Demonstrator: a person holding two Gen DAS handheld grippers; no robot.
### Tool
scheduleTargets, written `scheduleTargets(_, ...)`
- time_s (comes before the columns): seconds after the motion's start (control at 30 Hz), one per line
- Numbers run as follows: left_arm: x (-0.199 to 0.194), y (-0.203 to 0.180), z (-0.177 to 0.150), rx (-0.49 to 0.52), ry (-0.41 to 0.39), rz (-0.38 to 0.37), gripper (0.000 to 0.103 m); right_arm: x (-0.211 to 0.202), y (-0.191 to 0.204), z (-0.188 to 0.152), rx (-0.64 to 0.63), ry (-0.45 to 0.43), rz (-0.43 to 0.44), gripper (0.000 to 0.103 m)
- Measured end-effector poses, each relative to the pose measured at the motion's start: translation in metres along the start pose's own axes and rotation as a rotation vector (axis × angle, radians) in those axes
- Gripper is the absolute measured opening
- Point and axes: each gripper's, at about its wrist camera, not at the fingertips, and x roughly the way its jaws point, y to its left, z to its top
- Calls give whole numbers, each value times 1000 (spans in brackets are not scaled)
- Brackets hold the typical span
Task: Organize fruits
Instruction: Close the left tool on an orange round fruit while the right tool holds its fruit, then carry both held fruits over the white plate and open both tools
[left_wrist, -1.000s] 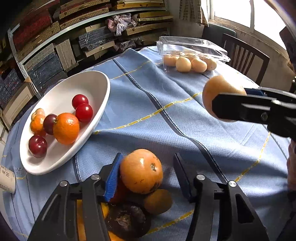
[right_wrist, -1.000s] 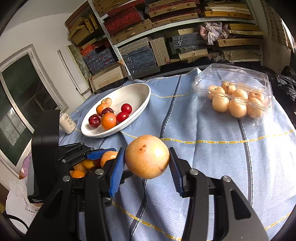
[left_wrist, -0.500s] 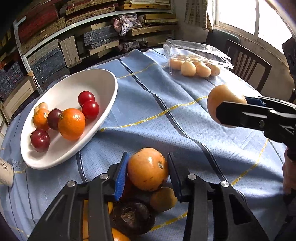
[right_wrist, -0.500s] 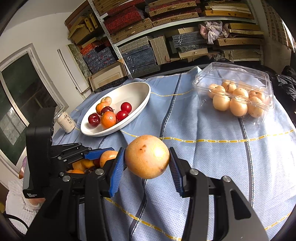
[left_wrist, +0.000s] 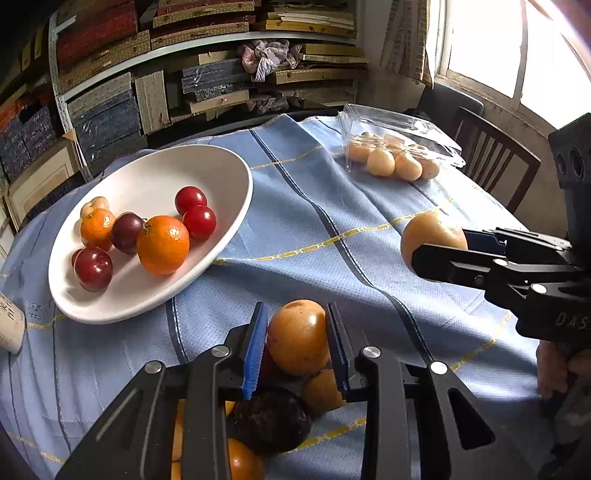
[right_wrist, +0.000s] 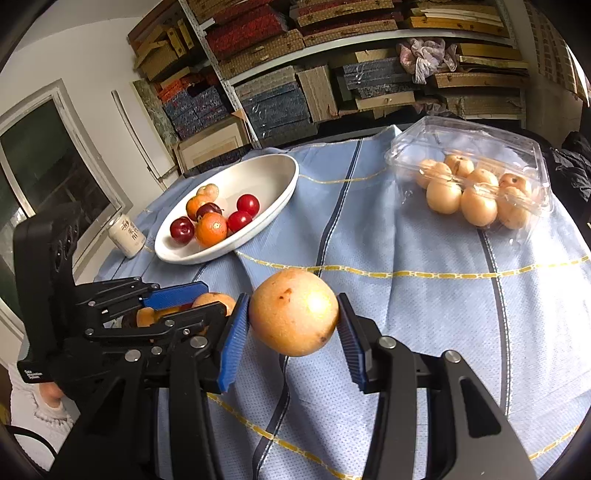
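Though mostly hidden — "DAS" on right gripper (left_wrist: 439, 254).

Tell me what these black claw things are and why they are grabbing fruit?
They are grabbers, and a person holds one in each hand. Each has a camera that looks out along its two fingers, so you get one picture from each hand. The right gripper holds a round yellow fruit above the blue tablecloth. The left gripper is closing on an orange fruit atop a small pile. On the table sit a white bowl of red and orange fruit, and a clear box of pale fruit.
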Motion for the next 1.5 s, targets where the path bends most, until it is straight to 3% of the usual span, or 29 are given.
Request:
scheduleTargets(0.23,8,-9,-3,60,48,26,38,2,-2,0,6,2,1,46)
scheduleTargets(0.33,14,-17,-3,103,62,50,47,2,-3,1,5,0,4,46)
scheduleTargets(0.4,16,-23,-3,128,72,75,47,1,-4,1,7,-2,6,46)
scheduleTargets(0.47,16,-21,-3,118,74,78,40,0,-4,1,8,-4,7,46)
scheduleTargets(0.6,12,-16,-6,93,70,45,40,-2,-4,1,6,-8,12,46)
scheduleTargets(0.77,1,-16,-8,72,14,57,40,-3,-3,1,6,-9,11,46)
scheduleTargets(0.9,-26,15,7,-15,-59,69,39,-3,-3,0,6,-5,5,46)
scheduleTargets(1.17,-96,102,28,-147,-161,224,39,8,0,3,20,18,21,46)
scheduleTargets(1.3,-108,137,40,-184,-161,283,39,9,31,32,-64,24,48,46)
scheduleTargets(1.5,-89,154,73,-191,-161,278,39,22,81,101,-171,-60,32,46)
